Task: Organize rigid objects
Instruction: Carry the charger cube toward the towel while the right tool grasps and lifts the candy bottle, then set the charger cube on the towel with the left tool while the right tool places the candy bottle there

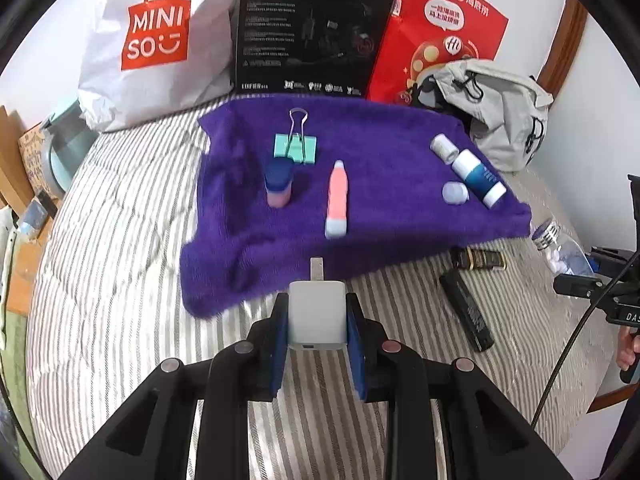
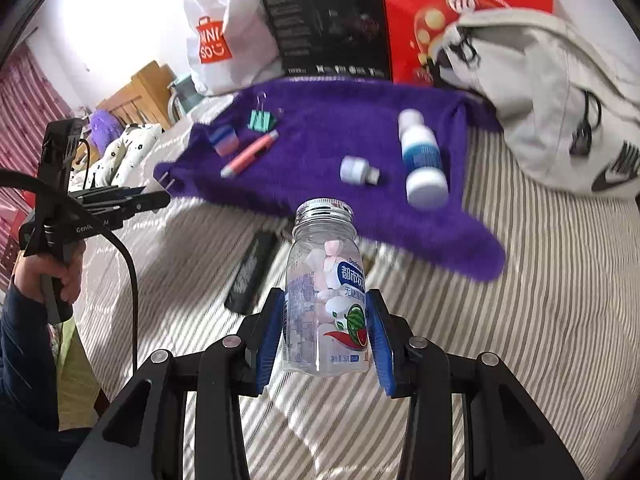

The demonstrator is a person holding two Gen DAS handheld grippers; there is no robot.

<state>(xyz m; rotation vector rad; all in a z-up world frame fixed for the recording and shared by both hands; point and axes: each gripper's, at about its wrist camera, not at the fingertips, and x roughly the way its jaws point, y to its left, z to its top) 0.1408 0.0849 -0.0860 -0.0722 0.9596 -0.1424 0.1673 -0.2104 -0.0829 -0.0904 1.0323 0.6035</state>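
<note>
Left gripper [image 1: 317, 330] has its jaws clamped on a white USB charger plug [image 1: 317, 316], prongs pointing fwd, held above the striped bed [image 1: 120, 240] just short of the near edge of the purple towel [image 1: 380, 152]. Right gripper [image 2: 326, 332] has its jaws clamped on a clear candy bottle [image 2: 325, 292] w/ silver screw cap, upright, pink & white pieces inside, held over the bed near the towel's front corner.

On the towel, left wrist view: mint binder clip [image 1: 296, 146] at the back, a short pink jar w/ blue lid [image 1: 278, 184] just in front of it, a pink-and-white pen-like tube [image 1: 337, 200] lying lengthwise in the middle. To the right side, a blue-and-white bottle [image 1: 478, 178] lies on its side, w/ a small white vial [image 1: 443, 148] behind it & a small round pale cap [image 1: 455, 193] beside it.

Off the towel on the bed: a black rectangular stick [image 1: 466, 308] & a small dark bottle w/ gold band [image 1: 478, 259], near each other.

Behind the towel stand a white MINISO bag [image 1: 156, 40], a black Edifier box [image 1: 308, 28], a red paper bag [image 1: 440, 32]; grey drawstring bag [image 1: 500, 112] slumped at right.
</note>
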